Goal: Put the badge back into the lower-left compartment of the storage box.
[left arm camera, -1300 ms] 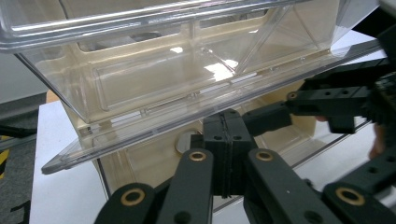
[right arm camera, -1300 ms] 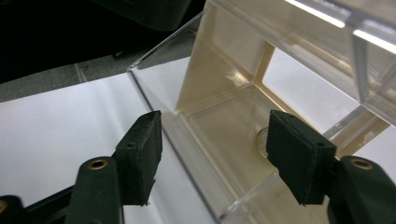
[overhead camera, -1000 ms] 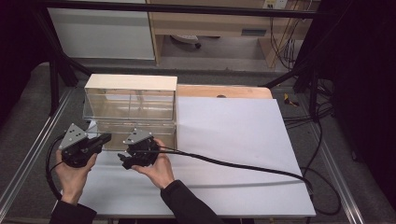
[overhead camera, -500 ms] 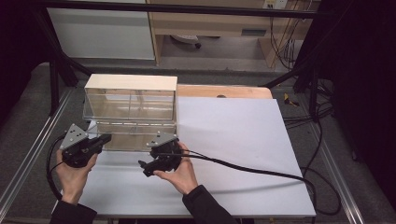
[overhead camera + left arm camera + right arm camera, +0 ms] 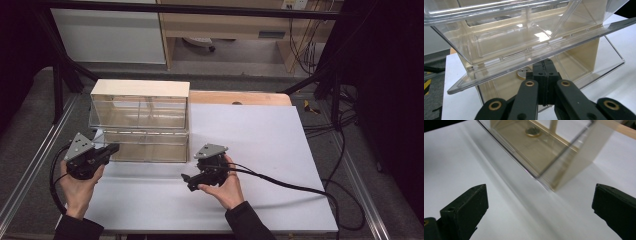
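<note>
My left gripper (image 5: 545,75), jaws pressed together on the flap (image 5: 529,63), holds it up; my right gripper (image 5: 539,202), jaws just spread and empty, sits right of the box (image 5: 140,107); the coin (image 5: 532,132) lies ahead.

— Where is the drawer cabinet (image 5: 140,120) sitting?
— On the table (image 5: 260,135), toward its left rear; a coin (image 5: 532,132) is lying inside the lower drawer (image 5: 145,147).
— And the grippers?
— Left gripper (image 5: 111,149) at the drawer's left end, right gripper (image 5: 186,181) in front, apart.

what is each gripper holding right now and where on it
The left gripper is clamped on the front edge of the clear flap of the plastic box. The right gripper holds nothing; its jaws have just been opening.
</note>
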Tool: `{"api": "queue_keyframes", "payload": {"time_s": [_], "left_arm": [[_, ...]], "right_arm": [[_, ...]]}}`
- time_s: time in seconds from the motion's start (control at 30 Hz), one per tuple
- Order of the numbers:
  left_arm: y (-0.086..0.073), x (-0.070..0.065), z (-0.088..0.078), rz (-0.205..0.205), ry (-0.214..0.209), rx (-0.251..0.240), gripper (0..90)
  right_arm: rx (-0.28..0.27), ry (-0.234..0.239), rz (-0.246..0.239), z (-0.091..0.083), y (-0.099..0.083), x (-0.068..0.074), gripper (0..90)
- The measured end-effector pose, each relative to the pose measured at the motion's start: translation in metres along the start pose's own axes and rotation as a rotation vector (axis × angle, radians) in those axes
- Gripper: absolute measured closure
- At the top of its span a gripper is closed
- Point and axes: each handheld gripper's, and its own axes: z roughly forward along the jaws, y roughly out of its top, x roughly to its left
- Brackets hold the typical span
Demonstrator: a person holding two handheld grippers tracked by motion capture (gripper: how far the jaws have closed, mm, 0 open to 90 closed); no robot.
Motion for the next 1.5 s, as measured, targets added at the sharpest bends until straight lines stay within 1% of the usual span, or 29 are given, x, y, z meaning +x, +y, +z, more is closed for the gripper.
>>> {"api": "queue_keyframes", "payload": {"time_s": [0.17, 0.27, 0.4, 0.53, 0.63, 0.7, 1.0, 1.13, 1.23, 1.37, 1.5], "left_arm": [[0.000, 0.000, 0.000, 0.001, 0.000, 0.001, 89.7], [0.000, 0.000, 0.000, 0.003, -0.001, 0.002, 89.7], [0.000, -0.001, 0.000, 0.005, -0.002, 0.003, 89.7], [0.000, -0.001, 0.001, 0.003, -0.001, 0.002, 89.7], [0.000, -0.001, 0.001, 0.003, -0.002, 0.002, 89.7], [0.000, -0.001, 0.001, 0.003, -0.002, 0.002, 89.7], [-0.001, -0.001, 0.001, 0.007, -0.006, 0.008, 89.7], [-0.001, -0.001, 0.002, 0.007, -0.007, 0.007, 89.7], [-0.001, -0.001, 0.002, 0.007, -0.007, 0.008, 89.7], [-0.001, -0.001, 0.002, 0.011, -0.006, 0.011, 89.7], [-0.001, -0.002, 0.001, 0.010, -0.006, 0.013, 89.7]], "right_arm": [[0.008, -0.027, 0.029, -0.012, -0.017, -0.018, 0.8], [0.007, -0.034, 0.048, -0.020, -0.027, -0.029, 0.8], [0.013, -0.045, 0.055, -0.030, -0.041, -0.043, 0.7], [0.013, -0.064, 0.081, -0.041, -0.056, -0.058, 0.7], [0.011, -0.058, 0.105, -0.048, -0.067, -0.069, 0.7], [0.017, -0.060, 0.111, -0.053, -0.075, -0.075, 0.7], [0.045, -0.102, 0.142, -0.068, -0.106, -0.094, 0.7], [0.056, -0.110, 0.155, -0.075, -0.117, -0.102, 0.8], [0.059, -0.106, 0.164, -0.080, -0.126, -0.107, 0.7], [0.067, -0.112, 0.176, -0.084, -0.134, -0.109, 0.8], [0.067, -0.113, 0.168, -0.086, -0.136, -0.110, 0.8]]}}
